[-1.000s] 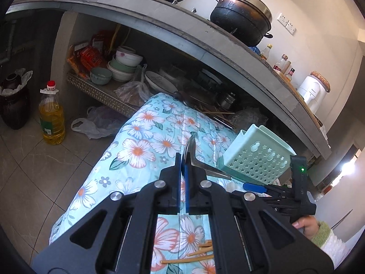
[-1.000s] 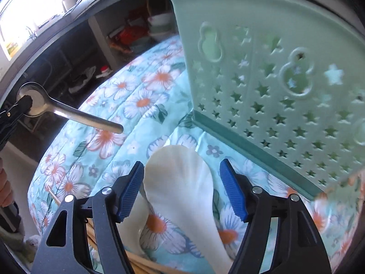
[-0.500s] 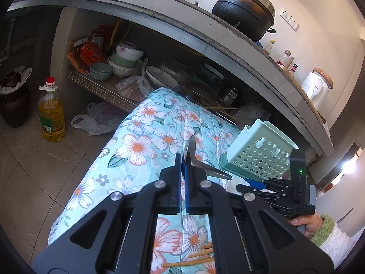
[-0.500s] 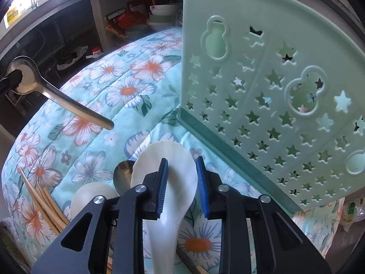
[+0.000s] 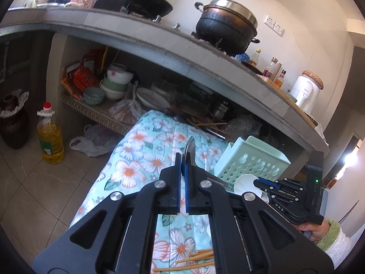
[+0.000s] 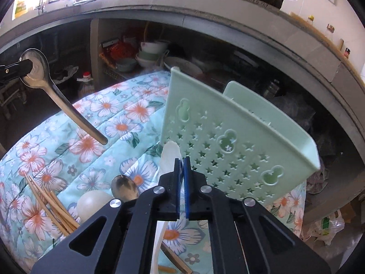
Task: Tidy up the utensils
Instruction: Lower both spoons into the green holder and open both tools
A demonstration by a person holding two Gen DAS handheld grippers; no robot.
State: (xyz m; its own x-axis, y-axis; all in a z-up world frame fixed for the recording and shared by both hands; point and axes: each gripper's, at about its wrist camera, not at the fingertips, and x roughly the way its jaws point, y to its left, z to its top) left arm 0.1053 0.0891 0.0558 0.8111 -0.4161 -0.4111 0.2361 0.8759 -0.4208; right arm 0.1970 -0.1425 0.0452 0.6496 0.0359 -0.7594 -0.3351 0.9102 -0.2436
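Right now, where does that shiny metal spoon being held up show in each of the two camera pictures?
Left wrist view: the metal spoon stands edge-on at centre, clamped in the left gripper.
Right wrist view: the same spoon is at upper left, bowl up, handle slanting down to the right.
Shared landmark: the green basket on the floral cloth.

Shiny metal spoon [image 6: 38, 73], matt plastic basket [image 6: 232, 146], quilted cloth [image 6: 118, 123].

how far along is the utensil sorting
Early. Nothing can be seen in the green basket yet. In hand: left tongs grip a metal spoon, right tongs grip a white spoon. Left on the cloth: another metal spoon, a pale spoon, and chopsticks.
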